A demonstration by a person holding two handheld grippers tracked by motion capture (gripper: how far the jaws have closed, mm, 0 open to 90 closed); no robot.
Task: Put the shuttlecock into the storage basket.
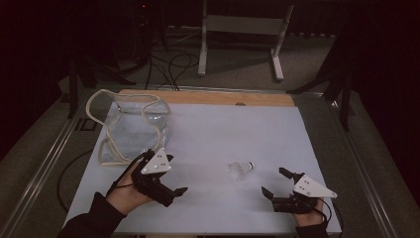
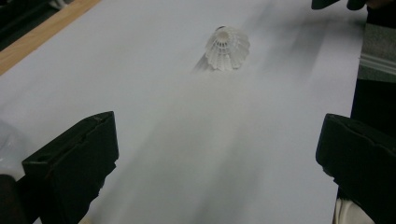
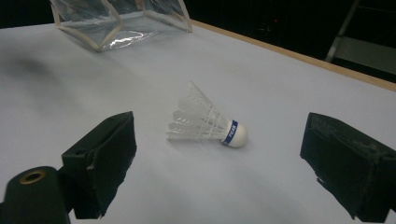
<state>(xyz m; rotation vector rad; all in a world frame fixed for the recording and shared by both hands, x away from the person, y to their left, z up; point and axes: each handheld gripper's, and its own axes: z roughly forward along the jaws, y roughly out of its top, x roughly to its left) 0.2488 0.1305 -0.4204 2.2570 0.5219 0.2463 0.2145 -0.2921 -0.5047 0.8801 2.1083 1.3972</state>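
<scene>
Right gripper (image 3: 217,154) wide open, empty, shuttlecock (image 3: 208,122) just ahead; hard squeeze would likely crush feathers or roll it away.

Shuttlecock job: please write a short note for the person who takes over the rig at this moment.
Left gripper: open, holds nothing, low over the table beside the clear bag.
Right gripper: open, holds nothing, jaws pointing at the shuttlecock.
Shuttlecock: lies on its side on the table between the two grippers, nearer the right one, untouched.
Clear bag: at the far left of the table; its mouth looks open, nothing visible inside.
Done: nothing yet.
Left: probably grasp the shuttlecock and put it into the bag.
</scene>
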